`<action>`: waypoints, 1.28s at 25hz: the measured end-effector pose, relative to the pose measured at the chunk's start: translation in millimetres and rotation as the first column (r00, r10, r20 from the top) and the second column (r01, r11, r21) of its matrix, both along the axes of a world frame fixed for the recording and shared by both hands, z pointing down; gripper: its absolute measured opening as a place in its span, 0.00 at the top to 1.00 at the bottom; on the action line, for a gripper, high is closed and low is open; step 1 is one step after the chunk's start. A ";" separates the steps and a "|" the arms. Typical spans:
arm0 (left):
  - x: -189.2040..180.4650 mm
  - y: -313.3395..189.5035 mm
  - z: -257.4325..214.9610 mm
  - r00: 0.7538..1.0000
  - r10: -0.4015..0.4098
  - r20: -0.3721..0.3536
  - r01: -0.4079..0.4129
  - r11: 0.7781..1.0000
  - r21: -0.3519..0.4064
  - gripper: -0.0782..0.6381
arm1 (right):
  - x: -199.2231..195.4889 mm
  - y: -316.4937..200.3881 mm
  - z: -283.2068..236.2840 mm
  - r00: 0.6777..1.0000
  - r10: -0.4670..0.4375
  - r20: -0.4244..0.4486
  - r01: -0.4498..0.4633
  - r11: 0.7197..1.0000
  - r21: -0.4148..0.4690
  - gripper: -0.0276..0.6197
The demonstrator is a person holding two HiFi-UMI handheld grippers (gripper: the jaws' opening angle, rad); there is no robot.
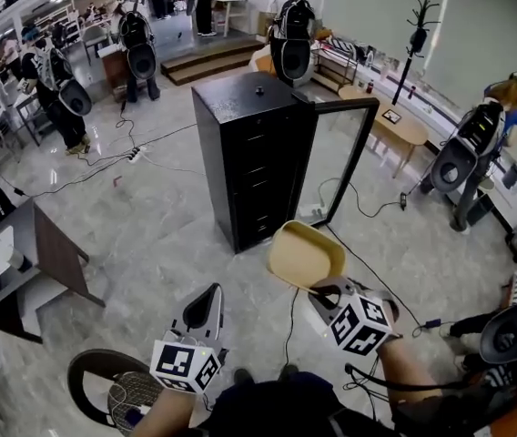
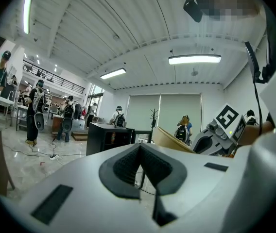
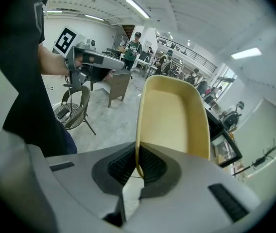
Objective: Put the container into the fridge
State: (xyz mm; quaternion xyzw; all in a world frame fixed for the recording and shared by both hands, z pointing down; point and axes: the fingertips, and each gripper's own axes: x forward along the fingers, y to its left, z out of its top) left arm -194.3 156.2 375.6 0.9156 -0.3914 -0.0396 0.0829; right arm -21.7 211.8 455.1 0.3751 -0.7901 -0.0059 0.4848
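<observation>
The pale yellow container [image 1: 304, 255] is a shallow oblong tray, held up over the floor in front of me. My right gripper [image 1: 329, 289] is shut on its near rim; in the right gripper view the pads pinch the container [image 3: 174, 115] edge-on at the right gripper [image 3: 138, 165]. The black fridge [image 1: 249, 153] stands ahead with its glass door [image 1: 345, 157] swung open to the right. My left gripper [image 1: 206, 309] hangs to the left of the container, jaws together with nothing between them, and the left gripper [image 2: 139, 152] points level toward the fridge [image 2: 108, 136].
A wicker chair [image 1: 113, 391] stands by my left side and a dark desk [image 1: 35, 253] sits further left. Cables [image 1: 140, 157] trail over the marble floor. Several people with backpack rigs stand around the room. A coat stand [image 1: 418, 25] and a low table [image 1: 404, 130] are behind the fridge.
</observation>
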 end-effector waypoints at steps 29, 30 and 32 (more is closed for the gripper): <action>3.9 -56.2 8.5 1.000 -0.020 -0.004 0.020 1.000 0.009 0.88 | 1.3 -69.6 15.1 0.999 -0.038 -0.033 0.039 0.999 0.017 0.93; 8.9 -60.9 9.2 1.000 -0.024 -0.001 0.024 1.000 0.008 0.88 | 4.8 -74.9 15.6 0.998 -0.047 -0.033 0.048 0.999 0.016 0.93; 19.0 -70.5 11.9 0.999 -0.032 0.001 0.032 0.999 0.002 0.88 | 12.6 -85.3 17.7 0.997 -0.064 -0.034 0.065 0.998 0.011 0.93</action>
